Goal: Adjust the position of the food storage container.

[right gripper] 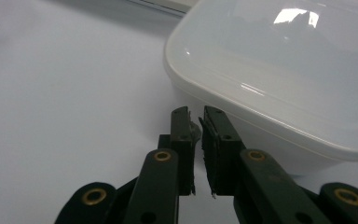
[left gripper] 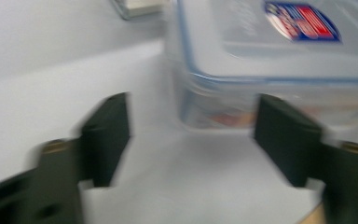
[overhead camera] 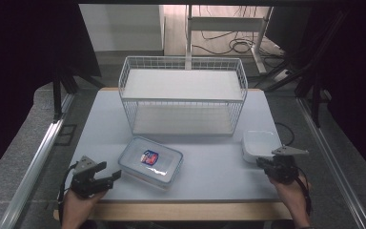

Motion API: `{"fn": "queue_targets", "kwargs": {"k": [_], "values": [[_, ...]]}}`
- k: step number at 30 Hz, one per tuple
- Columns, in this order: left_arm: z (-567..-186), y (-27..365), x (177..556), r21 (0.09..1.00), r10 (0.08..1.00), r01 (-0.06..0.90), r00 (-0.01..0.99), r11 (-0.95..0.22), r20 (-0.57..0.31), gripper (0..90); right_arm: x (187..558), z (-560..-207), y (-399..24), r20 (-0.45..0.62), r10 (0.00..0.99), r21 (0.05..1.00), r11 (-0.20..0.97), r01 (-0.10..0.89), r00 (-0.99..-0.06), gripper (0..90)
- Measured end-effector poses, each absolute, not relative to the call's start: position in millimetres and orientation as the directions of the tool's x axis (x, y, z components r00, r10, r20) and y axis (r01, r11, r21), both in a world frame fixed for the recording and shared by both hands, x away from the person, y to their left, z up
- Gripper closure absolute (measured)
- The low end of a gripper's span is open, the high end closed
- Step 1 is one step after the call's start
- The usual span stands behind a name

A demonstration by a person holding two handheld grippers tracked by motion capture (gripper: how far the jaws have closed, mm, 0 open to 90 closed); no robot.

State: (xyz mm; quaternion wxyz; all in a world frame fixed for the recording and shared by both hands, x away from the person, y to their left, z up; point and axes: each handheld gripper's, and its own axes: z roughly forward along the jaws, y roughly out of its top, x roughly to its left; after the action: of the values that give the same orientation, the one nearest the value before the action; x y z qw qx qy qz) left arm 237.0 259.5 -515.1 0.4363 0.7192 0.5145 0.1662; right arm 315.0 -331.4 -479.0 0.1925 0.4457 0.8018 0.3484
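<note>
A clear plastic box (overhead camera: 150,163) with a blue-edged lid and a red and blue label lies on the white table, front centre. My left gripper (overhead camera: 110,172) is at its left, close to the near left corner. In the left gripper view the gripper (left gripper: 191,108) stands open, and the blurred box (left gripper: 270,46) has its corner just beyond the jaw tips, untouched. A white square bowl (overhead camera: 259,143) sits at the right. My right gripper (overhead camera: 262,162) is at the bowl's near edge. In the right gripper view the gripper (right gripper: 196,114) is shut beside the bowl (right gripper: 279,60), with nothing held.
A white wire basket rack (overhead camera: 183,95) with a shelf inside stands at the back middle of the table (overhead camera: 209,183). The table's wooden front edge runs just ahead of both hands. Metal rails flank the table left and right.
</note>
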Motion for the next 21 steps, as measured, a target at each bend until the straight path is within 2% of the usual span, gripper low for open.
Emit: {"fn": "queue_targets", "kwargs": {"k": [1,2,8,13,16,21], "values": [[-516,263,241,0.798,0.889,0.599,0.401,-0.074,-0.219,47.8,313,-477,-328,-0.005,0.841,0.737,0.369,0.566,-0.541,83.1],[-518,266,244,0.797,0.894,0.601,0.39,-0.066,-0.22,47.8,313,-477,-328,-0.005,0.841,0.737,0.369,0.566,-0.541,83.1],[-522,265,261,0.779,0.906,0.616,0.388,-0.116,-0.171,80.2,305,-474,-312,-0.031,0.8,0.753,0.412,0.513,-0.599,85.8],[-526,257,276,0.766,0.881,0.628,0.432,-0.138,-0.195,85.6,303,-476,-302,-0.028,0.78,0.748,0.431,0.504,-0.625,86.4],[-525,250,277,0.764,0.888,0.622,0.434,-0.173,-0.153,87.9,303,-476,-300,-0.021,0.775,0.751,0.429,0.501,-0.632,86.3],[-525,251,277,0.764,0.875,0.632,0.436,-0.131,-0.211,89.8,301,-477,-293,-0.014,0.761,0.755,0.433,0.493,-0.648,85.0]]}}
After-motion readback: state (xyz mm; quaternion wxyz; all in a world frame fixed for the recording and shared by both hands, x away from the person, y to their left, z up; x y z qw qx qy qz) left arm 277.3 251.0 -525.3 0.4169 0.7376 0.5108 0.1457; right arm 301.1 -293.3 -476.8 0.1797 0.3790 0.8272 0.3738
